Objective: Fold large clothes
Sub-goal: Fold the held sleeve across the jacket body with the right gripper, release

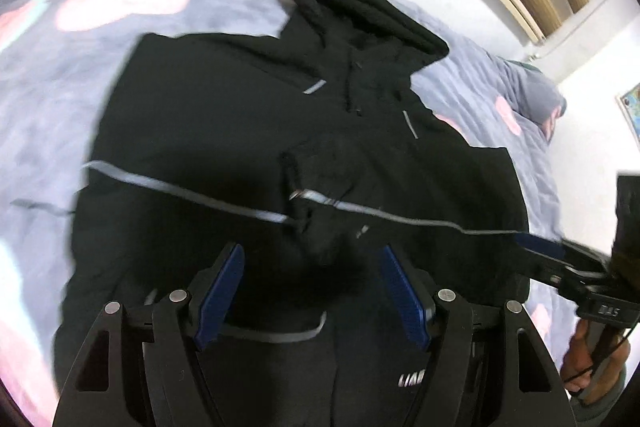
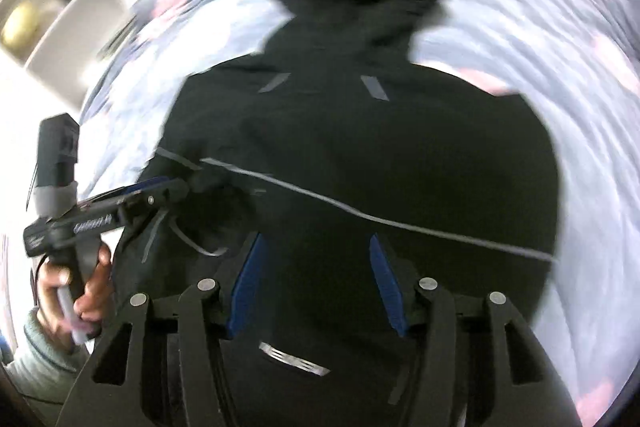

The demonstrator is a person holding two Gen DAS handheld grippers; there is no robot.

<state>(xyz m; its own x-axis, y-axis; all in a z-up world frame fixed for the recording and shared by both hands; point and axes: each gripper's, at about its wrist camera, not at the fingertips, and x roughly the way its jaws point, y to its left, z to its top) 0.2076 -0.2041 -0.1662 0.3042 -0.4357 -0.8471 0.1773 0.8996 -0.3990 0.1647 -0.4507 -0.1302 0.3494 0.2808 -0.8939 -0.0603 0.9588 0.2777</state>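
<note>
Jacket point(image 1: 248, 115) lies flat on bed point(image 1: 60, 87). Both grippers, left point(image 1: 312, 291) and right point(image 2: 316, 279), released, holding nothing. You grab bottom hem evenly, fold toward hood point(image 1: 360, 15).

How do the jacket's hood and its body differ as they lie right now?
The hood lies at the far end on the floral bedspread, bunched into a thick rolled rim; the jacket body lies spread flatter, nearer the grippers. The body carries grey reflective stripes; the hood shows none. Both are black.

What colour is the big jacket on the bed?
Black, with thin grey stripes. The jacket shows best in the left wrist view.
</note>
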